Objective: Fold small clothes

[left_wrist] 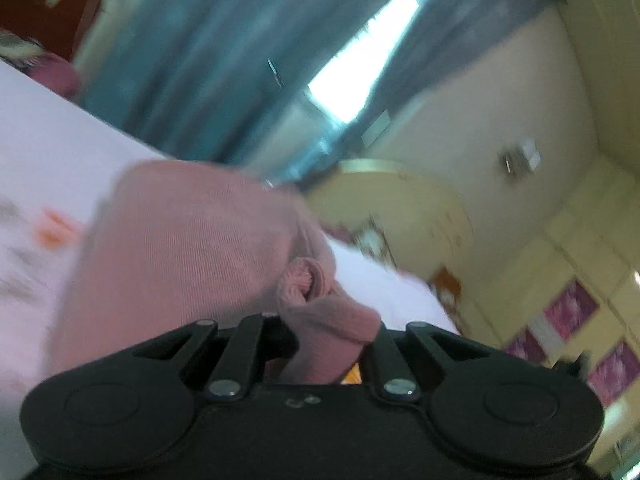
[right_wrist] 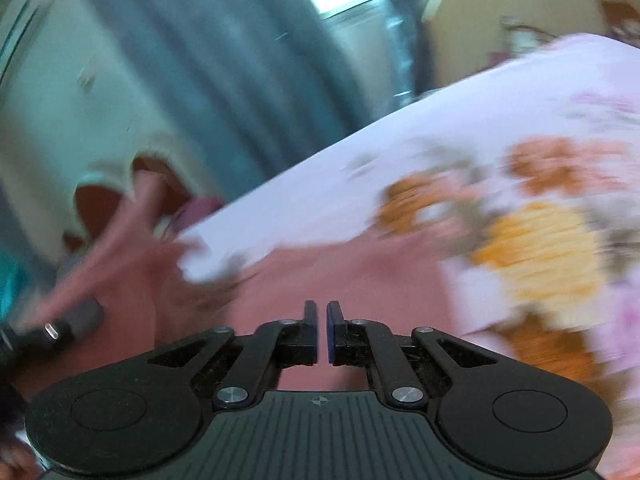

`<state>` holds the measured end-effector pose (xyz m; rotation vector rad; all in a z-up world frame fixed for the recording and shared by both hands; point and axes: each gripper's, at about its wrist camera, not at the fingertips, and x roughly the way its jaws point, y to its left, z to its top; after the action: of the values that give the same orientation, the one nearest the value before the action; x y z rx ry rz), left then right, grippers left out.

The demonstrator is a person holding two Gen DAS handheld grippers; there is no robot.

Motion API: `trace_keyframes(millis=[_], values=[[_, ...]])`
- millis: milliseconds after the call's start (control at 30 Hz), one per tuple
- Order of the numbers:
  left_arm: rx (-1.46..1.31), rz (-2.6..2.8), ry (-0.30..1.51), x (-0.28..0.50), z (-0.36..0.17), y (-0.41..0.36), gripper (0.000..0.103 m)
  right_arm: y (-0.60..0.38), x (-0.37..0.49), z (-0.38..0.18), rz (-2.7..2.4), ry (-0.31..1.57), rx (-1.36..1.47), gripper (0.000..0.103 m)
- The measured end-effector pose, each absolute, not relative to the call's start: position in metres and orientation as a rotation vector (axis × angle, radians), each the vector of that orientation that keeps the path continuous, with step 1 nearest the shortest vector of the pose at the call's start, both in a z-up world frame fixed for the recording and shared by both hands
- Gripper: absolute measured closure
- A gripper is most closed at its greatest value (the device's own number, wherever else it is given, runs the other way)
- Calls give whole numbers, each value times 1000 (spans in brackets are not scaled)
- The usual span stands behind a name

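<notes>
A small pink knit garment (left_wrist: 180, 248) hangs bunched in front of my left gripper (left_wrist: 320, 344). Its ribbed edge (left_wrist: 308, 280) runs down between the jaws, which are shut on it; the fingertips are hidden by the cloth. In the right wrist view the same pink garment (right_wrist: 340, 280) lies on the floral sheet (right_wrist: 520, 220) under my right gripper (right_wrist: 321, 320). The right jaws stand almost closed with a thin gap and nothing visible between them. Both views are blurred by motion.
The bed is covered by a white sheet (left_wrist: 48, 148) with orange and yellow flowers. Blue-grey curtains (left_wrist: 208, 48) and a bright window (left_wrist: 360, 56) stand behind it. A cream headboard (left_wrist: 392, 200) and cream wall are at the right. The other gripper's handle (right_wrist: 60, 328) shows at the left edge.
</notes>
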<state>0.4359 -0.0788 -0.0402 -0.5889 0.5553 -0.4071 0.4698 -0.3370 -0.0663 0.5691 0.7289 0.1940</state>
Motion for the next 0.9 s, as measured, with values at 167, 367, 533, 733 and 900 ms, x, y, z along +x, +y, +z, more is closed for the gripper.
trace_keyframes(millis=[167,367,533,733,900], values=[[-476,-450,883,452,-91,-174,69,-401,467,-78,181,795,628,54],[-398,-325,691,415,-53,-103,73,-413,459,-87,369,809,662,49],[-398,-171,731,433,-61,-47,75,-373,476,-110,478,905,607,63],[-366,-179,822,444,-86,-31,80,-343,500,-136,506,1004,543,68],[-305,-210,806,443,-82,-34,81,-323,519,-138,511,1006,457,68]])
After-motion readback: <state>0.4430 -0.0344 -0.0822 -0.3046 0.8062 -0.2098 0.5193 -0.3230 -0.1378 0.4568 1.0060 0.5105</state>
